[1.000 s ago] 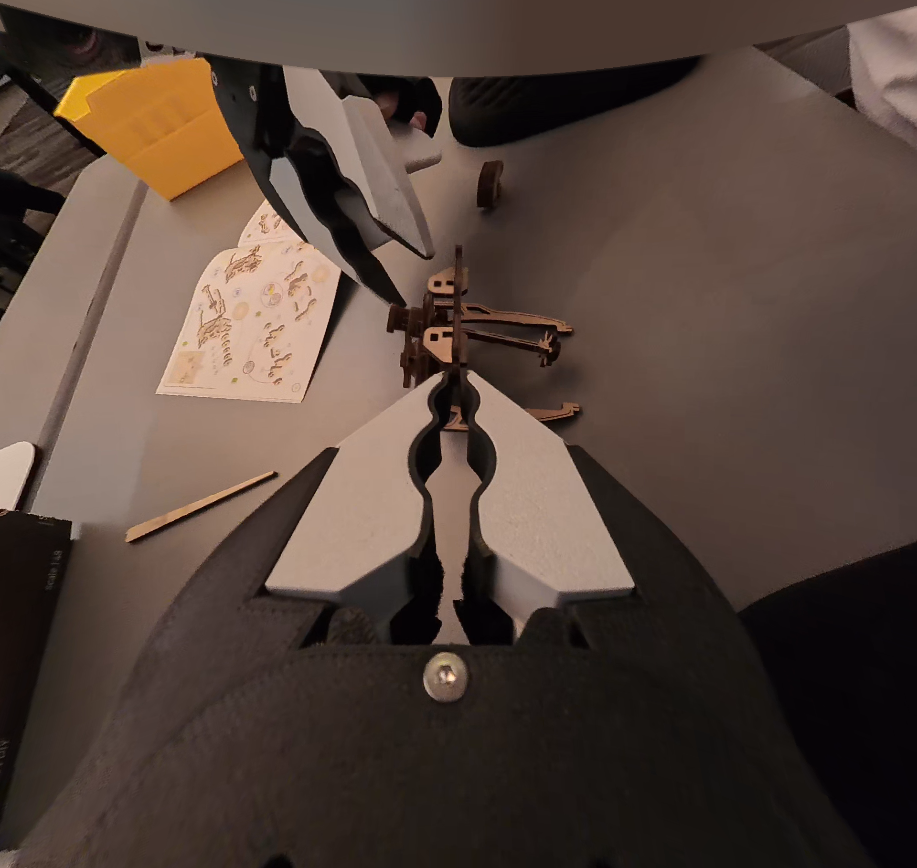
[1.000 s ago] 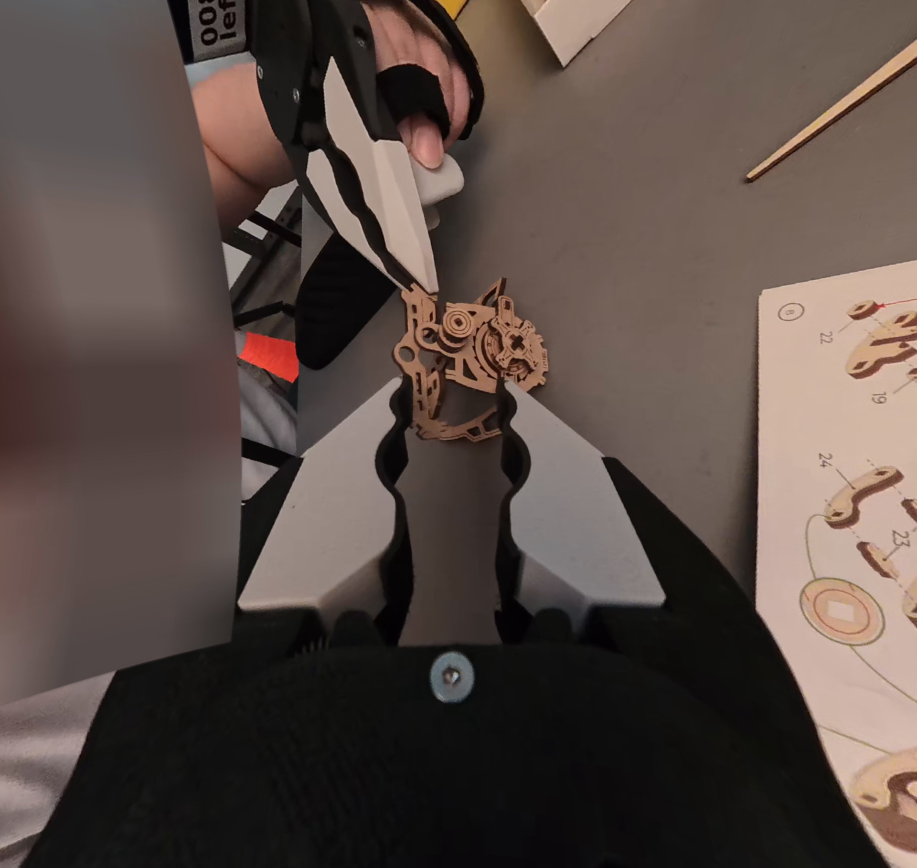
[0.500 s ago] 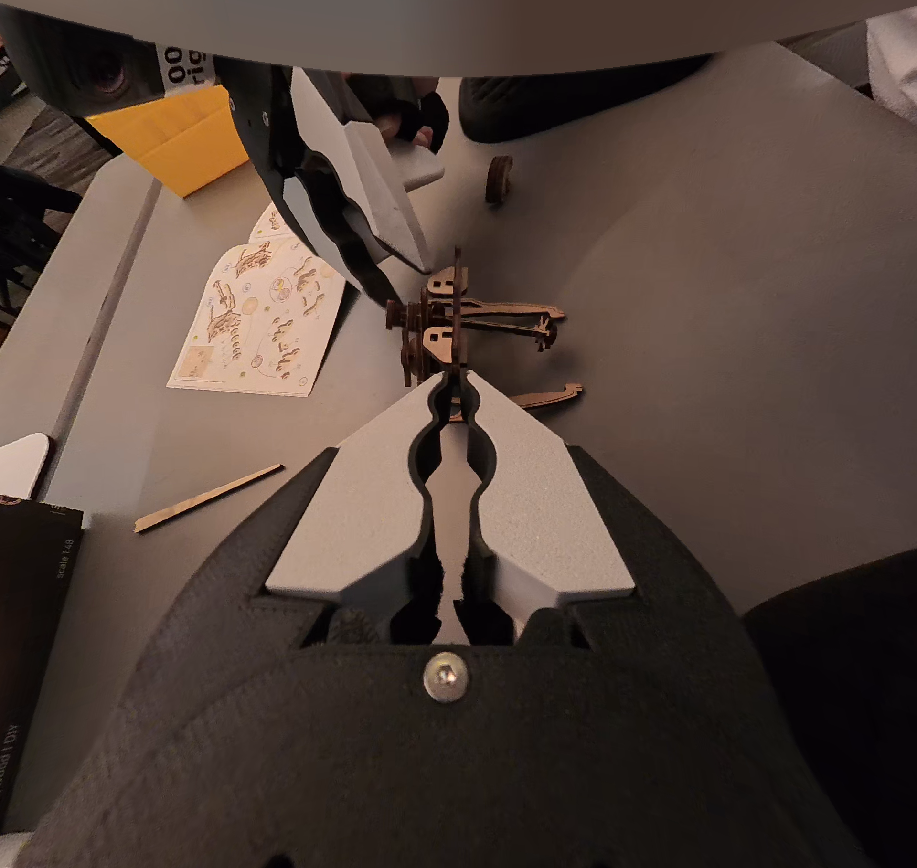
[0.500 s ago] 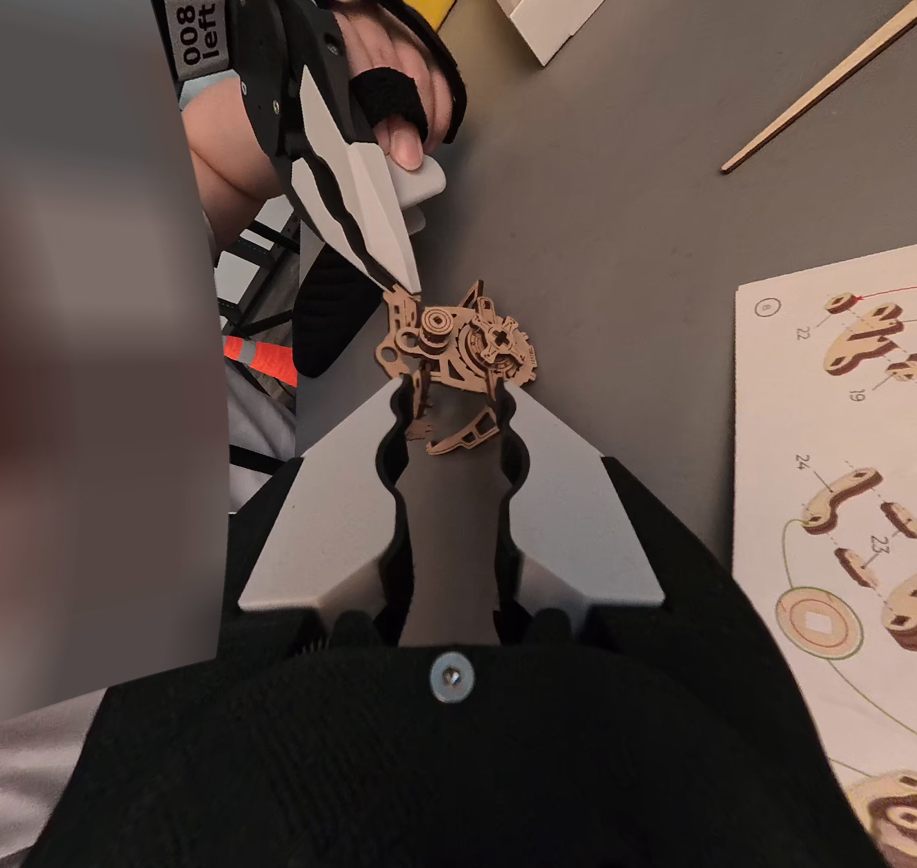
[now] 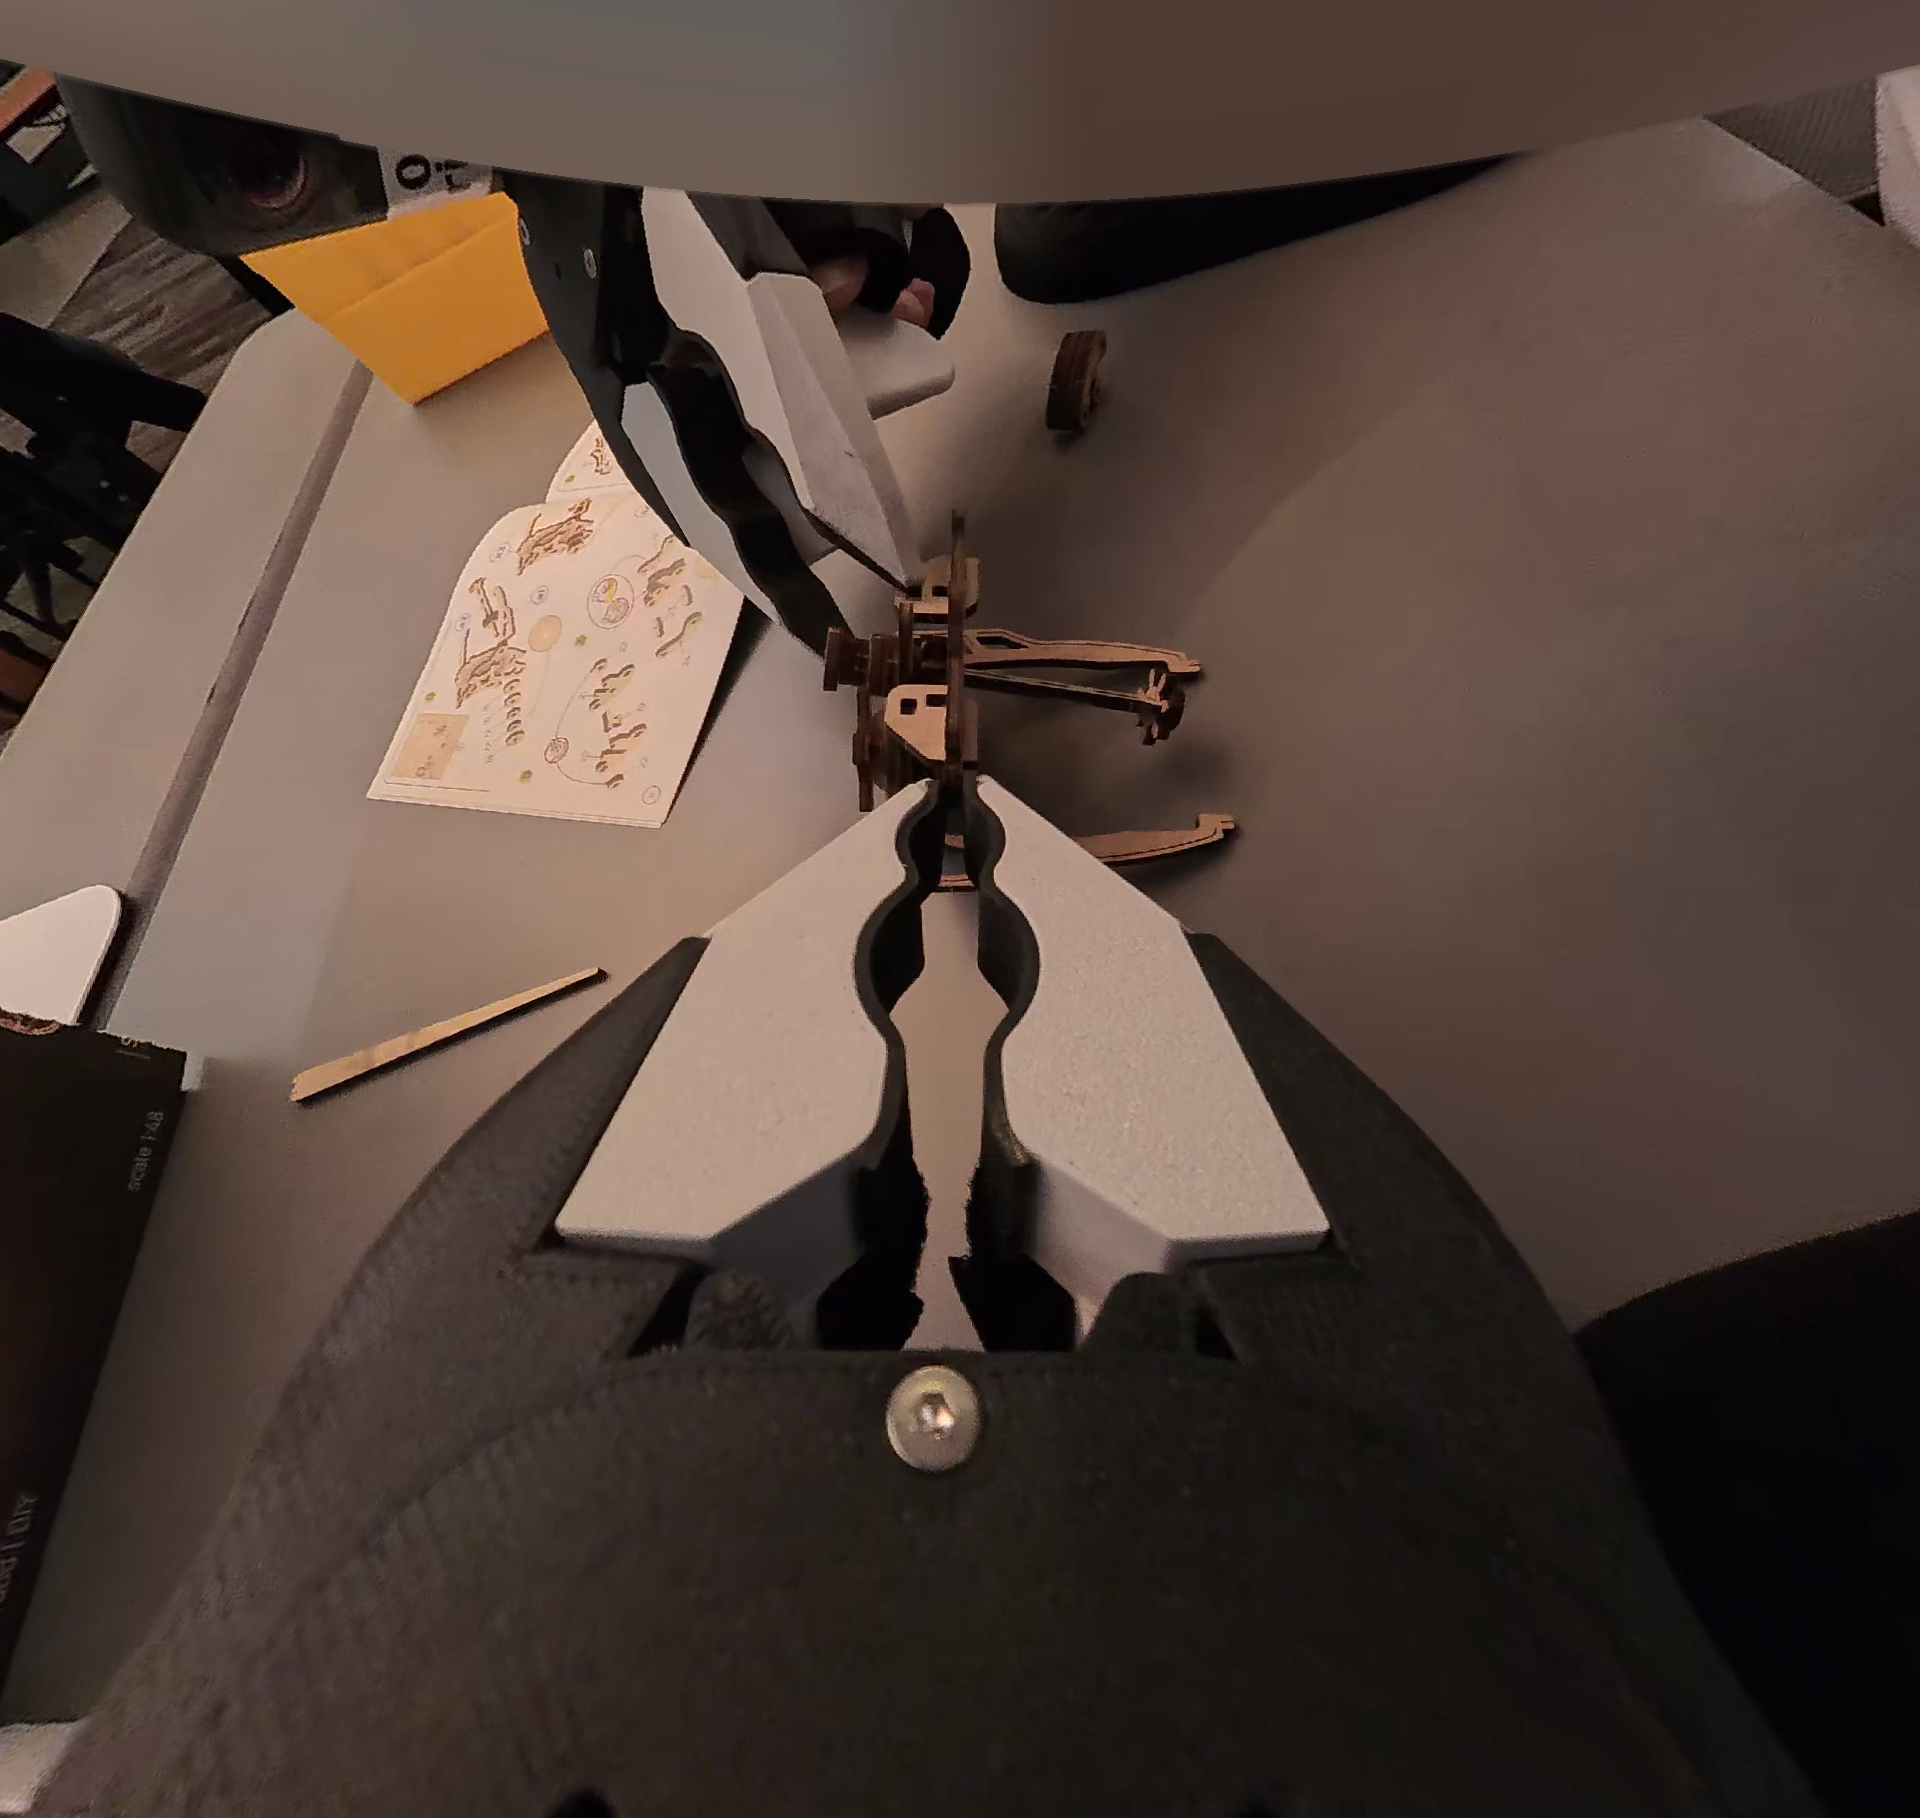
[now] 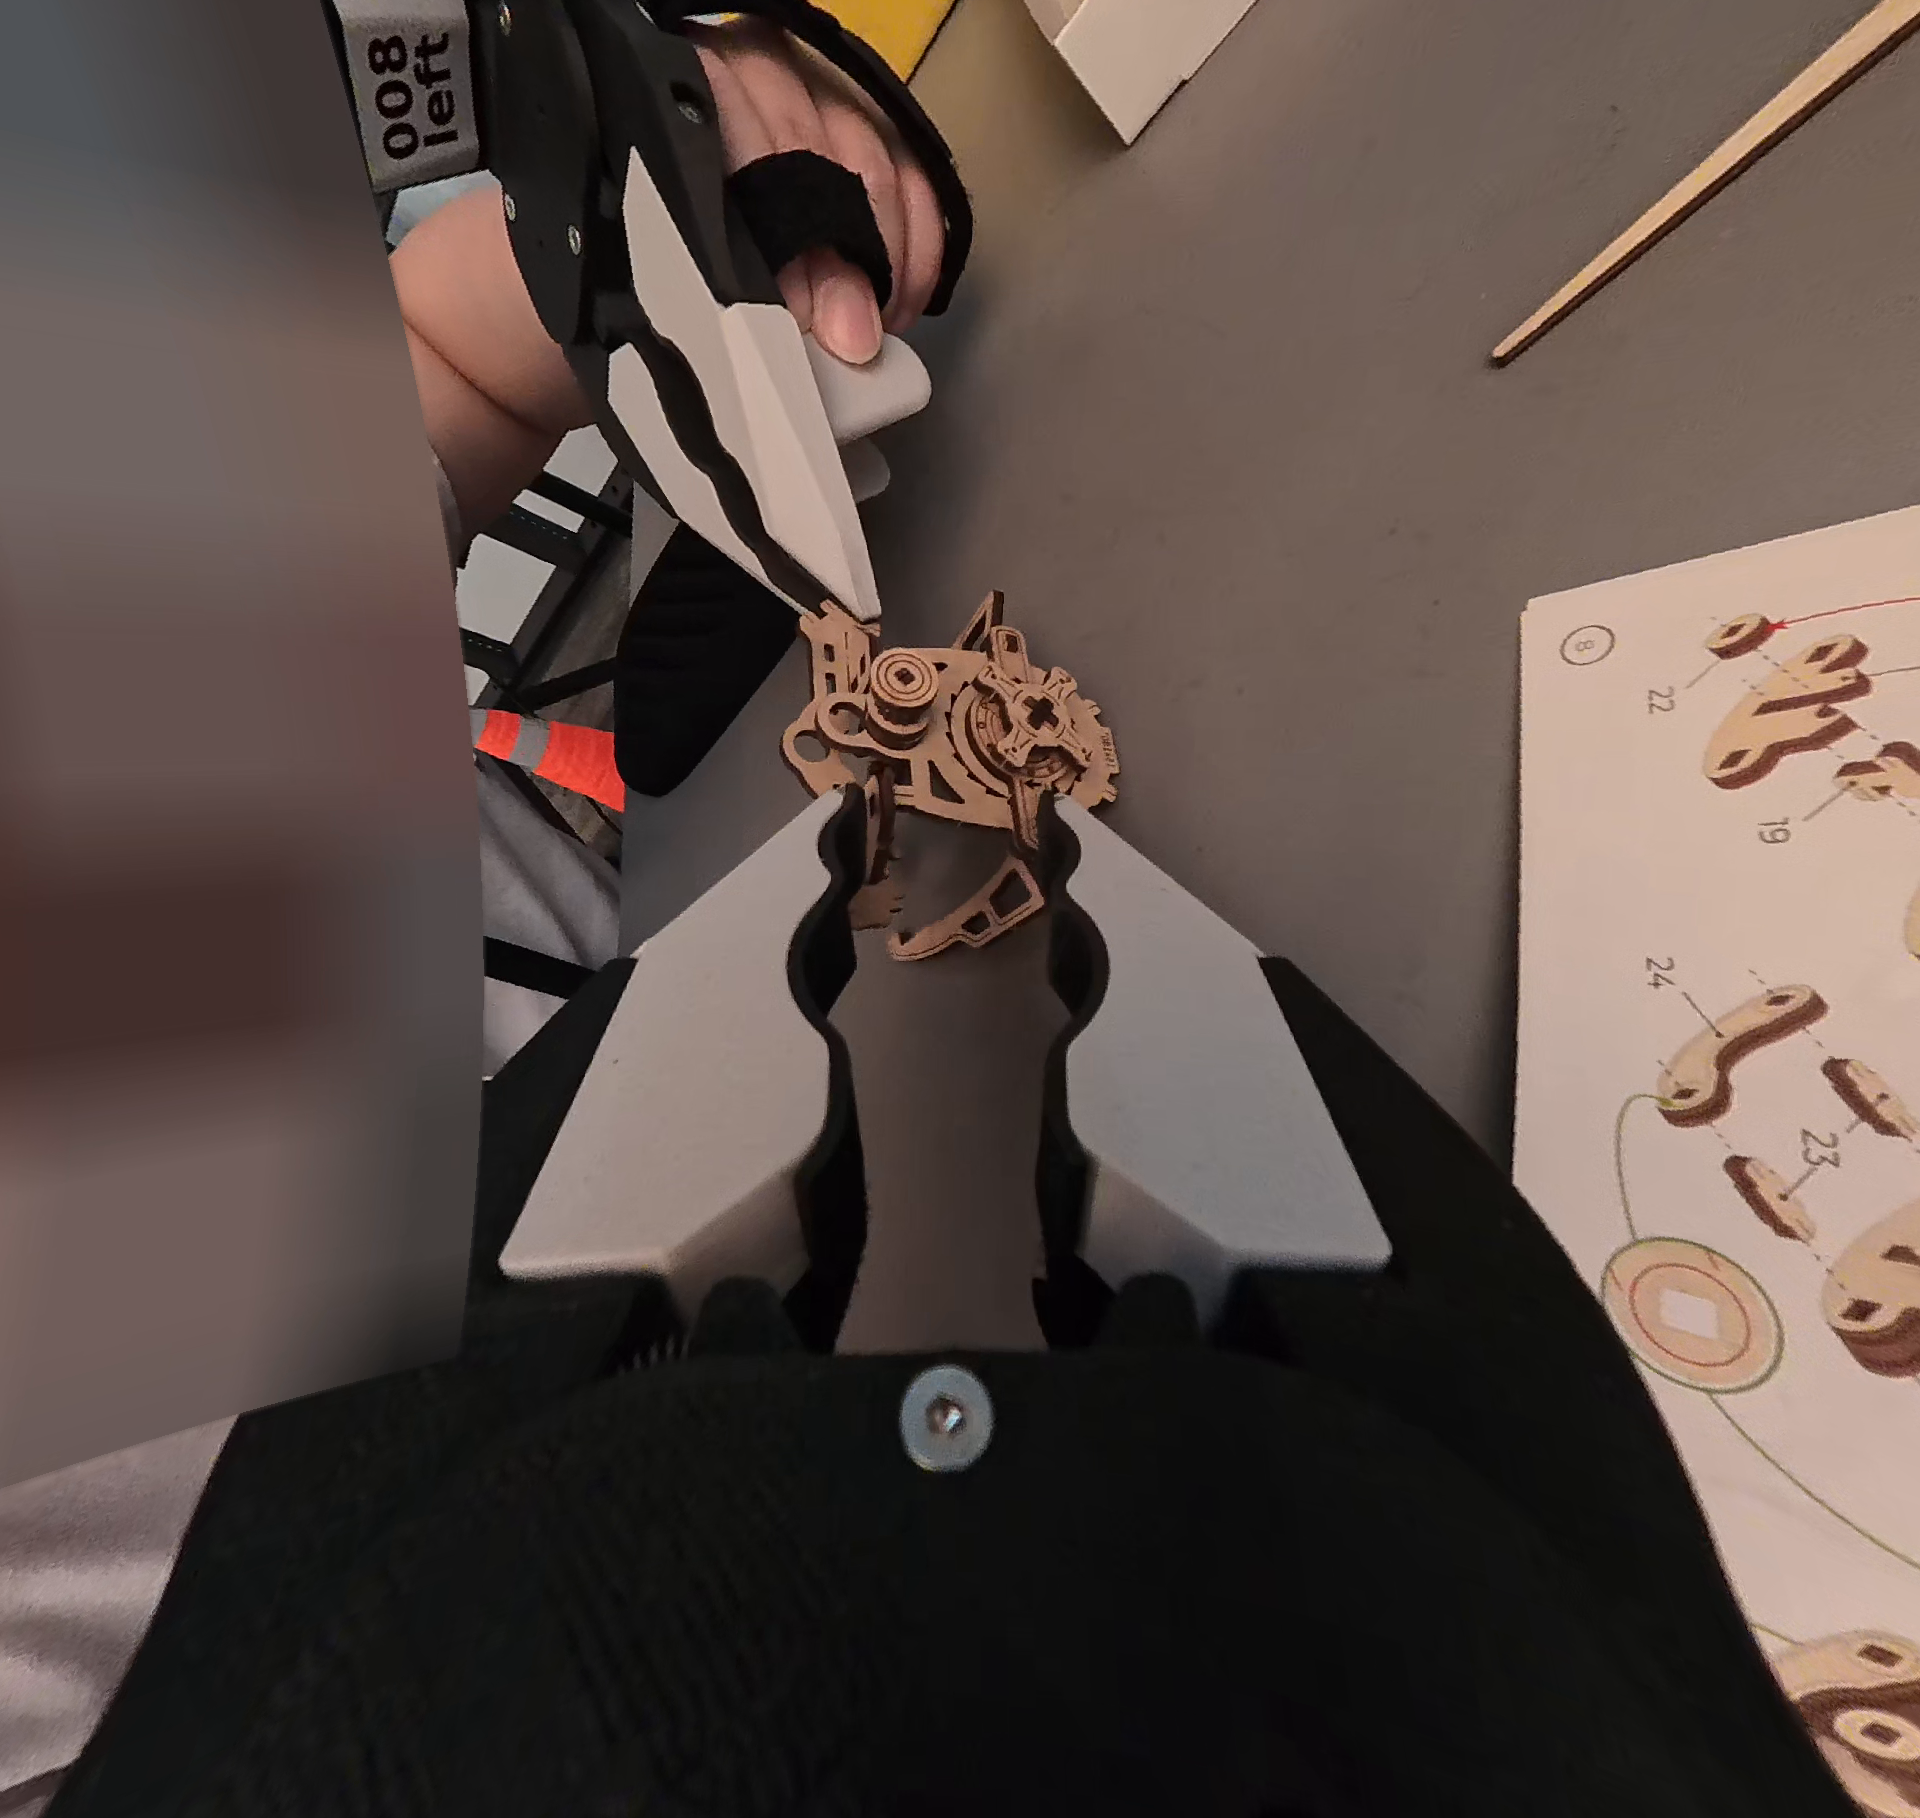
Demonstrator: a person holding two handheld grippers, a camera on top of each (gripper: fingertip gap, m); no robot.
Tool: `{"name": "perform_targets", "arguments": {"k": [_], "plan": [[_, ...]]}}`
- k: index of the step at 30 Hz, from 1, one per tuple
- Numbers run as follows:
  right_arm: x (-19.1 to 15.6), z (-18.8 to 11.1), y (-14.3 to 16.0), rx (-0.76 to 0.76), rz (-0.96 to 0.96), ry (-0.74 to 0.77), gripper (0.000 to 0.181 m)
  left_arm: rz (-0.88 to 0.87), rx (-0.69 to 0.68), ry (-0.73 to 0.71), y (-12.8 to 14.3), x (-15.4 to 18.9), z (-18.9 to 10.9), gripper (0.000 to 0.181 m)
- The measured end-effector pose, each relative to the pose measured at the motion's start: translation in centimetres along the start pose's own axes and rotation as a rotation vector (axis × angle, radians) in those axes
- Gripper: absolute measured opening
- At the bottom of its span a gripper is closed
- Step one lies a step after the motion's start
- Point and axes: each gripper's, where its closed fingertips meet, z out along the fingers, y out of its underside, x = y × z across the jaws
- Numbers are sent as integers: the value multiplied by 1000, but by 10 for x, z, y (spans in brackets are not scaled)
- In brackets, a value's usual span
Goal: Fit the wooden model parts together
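Note:
The wooden model (image 5: pixel 940 688), a cluster of gears and thin arms, hangs above the grey table (image 5: pixel 1455 625). My left gripper (image 5: pixel 948 794) is shut on the lower edge of its thin upright plate. In the right wrist view the model (image 6: pixel 935 729) sits between the tips of my right gripper (image 6: pixel 956 812), whose fingers press on it from both sides. The left gripper (image 6: pixel 844 607) pinches the model's far edge there. The right gripper (image 5: pixel 868 592) reaches in from the upper left in the left wrist view. A loose curved wooden part (image 5: pixel 1153 838) lies on the table under the model.
An instruction sheet (image 5: pixel 561 656) lies to the left, and a second sheet (image 6: pixel 1714 937) lies to the right in the right wrist view. A yellow box (image 5: pixel 416 303), a wooden wheel (image 5: pixel 1075 378), a thin wooden stick (image 5: pixel 447 1036) and a dark box (image 5: pixel 73 1197) lie around. Tip to tip, the grippers are about 5 cm apart.
The right gripper has closed in on the model from the upper left. Both grippers and the model have shifted slightly over the table. The grips look unchanged.

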Motion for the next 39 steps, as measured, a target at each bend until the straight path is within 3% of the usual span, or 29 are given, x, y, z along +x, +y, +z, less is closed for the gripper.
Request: {"name": "perform_targets", "arguments": {"k": [27,39], "plan": [[2,-3,-2,15,1,-37,29,-52,22,-39,3,-3,-1,0],[-3,0,-7,42,54,-135,27,-59,24,-37,4,-3,-1,0]]}}
